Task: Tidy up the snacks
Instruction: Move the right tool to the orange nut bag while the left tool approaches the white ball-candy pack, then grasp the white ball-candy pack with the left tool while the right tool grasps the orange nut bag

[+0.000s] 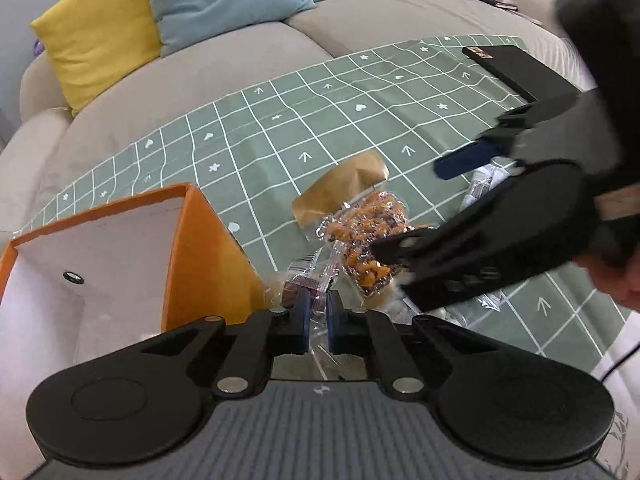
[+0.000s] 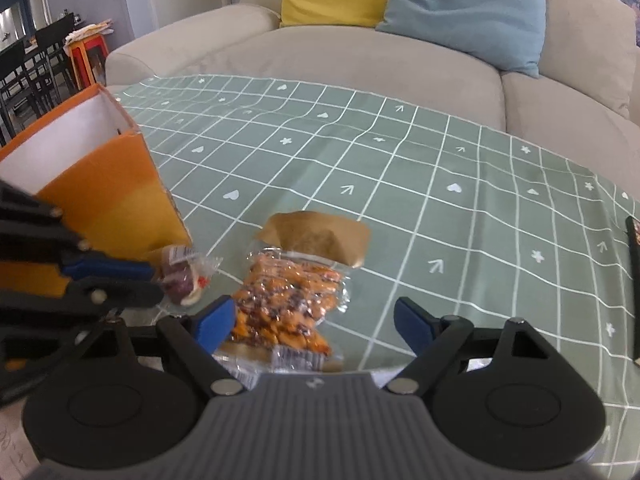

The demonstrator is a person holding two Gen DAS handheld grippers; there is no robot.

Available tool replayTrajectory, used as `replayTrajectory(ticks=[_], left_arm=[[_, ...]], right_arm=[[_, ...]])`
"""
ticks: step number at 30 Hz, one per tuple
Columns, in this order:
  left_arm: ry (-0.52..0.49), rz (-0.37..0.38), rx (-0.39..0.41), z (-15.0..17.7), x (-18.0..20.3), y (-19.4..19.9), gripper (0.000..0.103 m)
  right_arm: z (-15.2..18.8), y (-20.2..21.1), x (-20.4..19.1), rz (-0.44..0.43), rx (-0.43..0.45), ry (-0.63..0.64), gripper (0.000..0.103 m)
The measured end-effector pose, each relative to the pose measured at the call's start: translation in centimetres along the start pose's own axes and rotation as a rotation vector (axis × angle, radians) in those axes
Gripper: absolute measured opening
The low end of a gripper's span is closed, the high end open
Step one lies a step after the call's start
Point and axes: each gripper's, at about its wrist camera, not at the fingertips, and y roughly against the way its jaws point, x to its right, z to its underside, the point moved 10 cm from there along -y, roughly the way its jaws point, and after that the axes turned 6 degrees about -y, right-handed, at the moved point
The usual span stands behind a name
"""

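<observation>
Starting stage: orange cardboard box looks empty; left gripper clamped on small clear snack packet; right gripper spread over clear orange-nut bag.

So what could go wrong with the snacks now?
The left gripper pinches only the thin clear wrapper of the small dark snack packet, so it might slip or tear when lifted. The open right gripper sits right beside it over the orange nut snack bag, so the two could bump. The orange box is close enough to knock.
</observation>
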Motion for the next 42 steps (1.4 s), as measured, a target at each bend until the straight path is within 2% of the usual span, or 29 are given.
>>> replayTrajectory(ticks=[6,9,11,12,13,15,17,21,25,26,33,37,39,40,41,42], left_arm=[[-0.041,-0.003,0.002,0.1,0.3,-0.2,0.019],[-0.118,-0.052,0.006,0.0,0.8,-0.5,0.025],[-0.151,-0.07,0.009,0.1,1.2,-0.8,0.035],[-0.161,-0.077,0.009,0.1,1.4,-0.9,0.037],[-0.168,-0.097,0.007,0.2,1.5,-1.1,0.037],[-0.171,-0.131,-0.001,0.3,1.6,-1.3,0.029],[-0.131,-0.135,0.009,0.3,1.5,-1.1,0.011],[-0.004,-0.074,0.028,0.6,1.3,-0.3,0.004],[0.064,-0.043,0.065,1.6,1.4,1.3,0.003],[0.073,-0.033,0.072,1.8,1.8,1.7,0.0],[0.109,0.044,0.07,4.1,4.8,3.3,0.0],[0.119,0.058,0.053,5.4,5.7,4.1,0.0],[0.157,0.073,0.036,6.0,5.7,4.5,0.001],[0.192,0.085,0.027,6.2,5.7,4.7,0.006],[0.244,0.099,0.02,6.5,5.5,4.9,0.017],[0.288,0.114,0.013,6.8,5.4,5.1,0.023]], right_arm=[[-0.5,-2.5,-0.5,0.016,-0.061,-0.057,0.084],[-0.2,-3.4,-0.5,0.006,-0.086,-0.08,0.083],[-0.1,-3.3,-0.4,-0.013,-0.082,-0.103,0.078],[-0.1,-3.2,-0.5,-0.021,-0.077,-0.099,0.07],[0.0,-3.0,-0.6,-0.027,-0.08,-0.095,0.069],[0.4,-2.7,-0.6,-0.026,-0.092,-0.083,0.068],[1.0,-2.2,-0.4,-0.027,-0.099,-0.08,0.067],[2.3,-1.1,0.3,-0.022,-0.116,-0.106,0.067],[3.9,0.3,0.8,-0.007,-0.157,-0.127,0.067],[4.4,0.7,0.9,-0.003,-0.166,-0.136,0.067],[7.2,3.1,0.9,0.023,-0.227,-0.18,0.066],[8.7,4.4,0.4,0.022,-0.251,-0.191,0.066],[9.4,4.9,0.5,0.026,-0.259,-0.203,0.066],[9.7,5.2,0.5,0.027,-0.264,-0.21,0.066],[10.0,5.4,0.5,0.025,-0.268,-0.213,0.066],[10.2,5.6,0.5,0.022,-0.271,-0.215,0.066]])
